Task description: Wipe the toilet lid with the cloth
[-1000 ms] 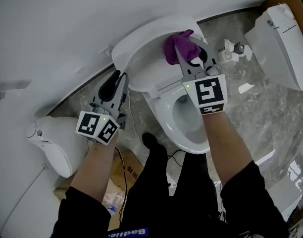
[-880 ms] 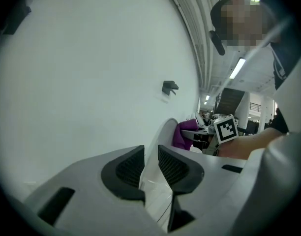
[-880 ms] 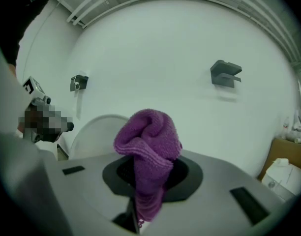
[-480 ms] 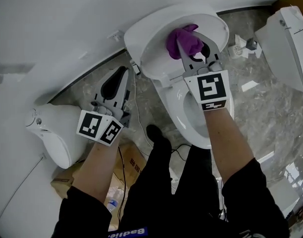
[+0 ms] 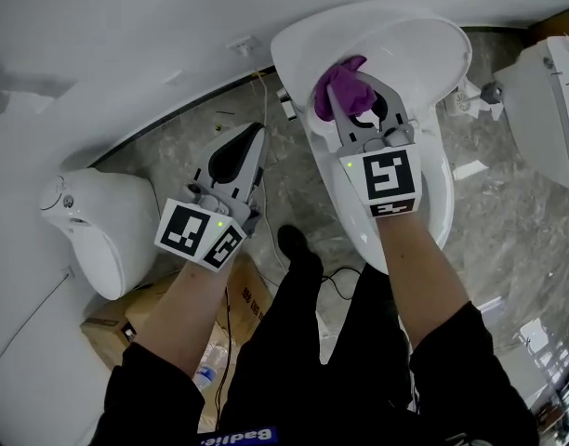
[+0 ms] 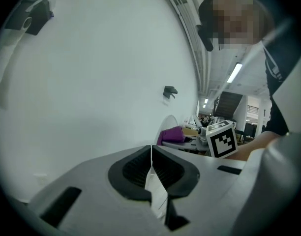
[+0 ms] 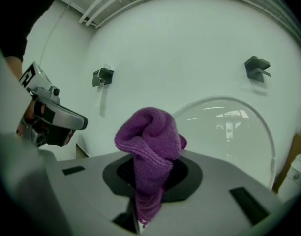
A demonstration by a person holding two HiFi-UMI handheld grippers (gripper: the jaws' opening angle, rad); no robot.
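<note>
**Right gripper** (image 5: 351, 110): its 2 fingers (image 7: 190, 177) are clamped on the purple cloth (image 7: 148, 136). The cloth's lower tail is pinched between them. Its bunched upper part stands out past the fingertips.

**Cloth position:** in the head view the cloth (image 5: 342, 82) sits at the inner face of the raised toilet lid (image 5: 424, 45), left of the lid's centre. Contact with the lid surface cannot be confirmed. In the right gripper view the lid (image 7: 229, 127) rises behind the cloth and to its right.

**Left gripper** (image 5: 252, 142): it is held left of the lid and apart from it, above the marble floor (image 5: 303, 189), pointing toward the white wall (image 5: 126, 45). Its 2 fingers (image 6: 131, 168) have just been closing and now meet edge to edge with nothing between them. The cloth is well apart from these fingers.

**Surroundings:** the toilet seat (image 5: 438, 203) lies directly below the lid, under the right forearm. A 2nd toilet (image 5: 89, 226) stands well left of the lid, near the left gripper's marker cube.
</note>
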